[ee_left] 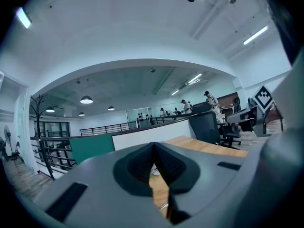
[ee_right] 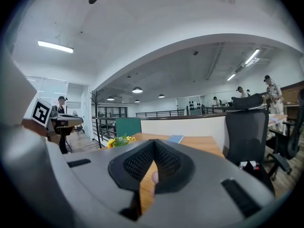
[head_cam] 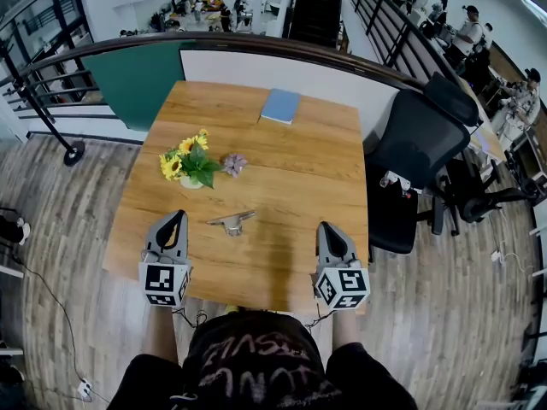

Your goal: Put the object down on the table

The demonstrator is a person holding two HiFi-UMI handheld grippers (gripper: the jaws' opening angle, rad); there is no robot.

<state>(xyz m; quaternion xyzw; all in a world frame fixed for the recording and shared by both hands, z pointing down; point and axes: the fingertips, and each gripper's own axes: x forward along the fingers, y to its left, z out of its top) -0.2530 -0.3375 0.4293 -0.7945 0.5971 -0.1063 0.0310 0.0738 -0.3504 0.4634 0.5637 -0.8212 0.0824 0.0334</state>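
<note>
The silvery metal object (head_cam: 231, 222) already lies flat on the wooden surface (head_cam: 291, 169), just nearer the person than the sunflower vase (head_cam: 190, 167), so the put-down looks finished. The left gripper (head_cam: 176, 217) and right gripper (head_cam: 326, 227), both nearer still than the vase, have their jaws pressed together on nothing, apparently parked clear.

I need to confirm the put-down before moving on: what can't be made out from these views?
- Metal object on the table: head view, too small to identify.
- Tabletop ahead of the shut left gripper: left gripper view, mostly covered by the gripper's own body.
- Pinkish shape under the tips of the shut right gripper: right gripper view, hidden by the jaw bodies.
- Table's near edge: head view, covered by the person's head.
</note>
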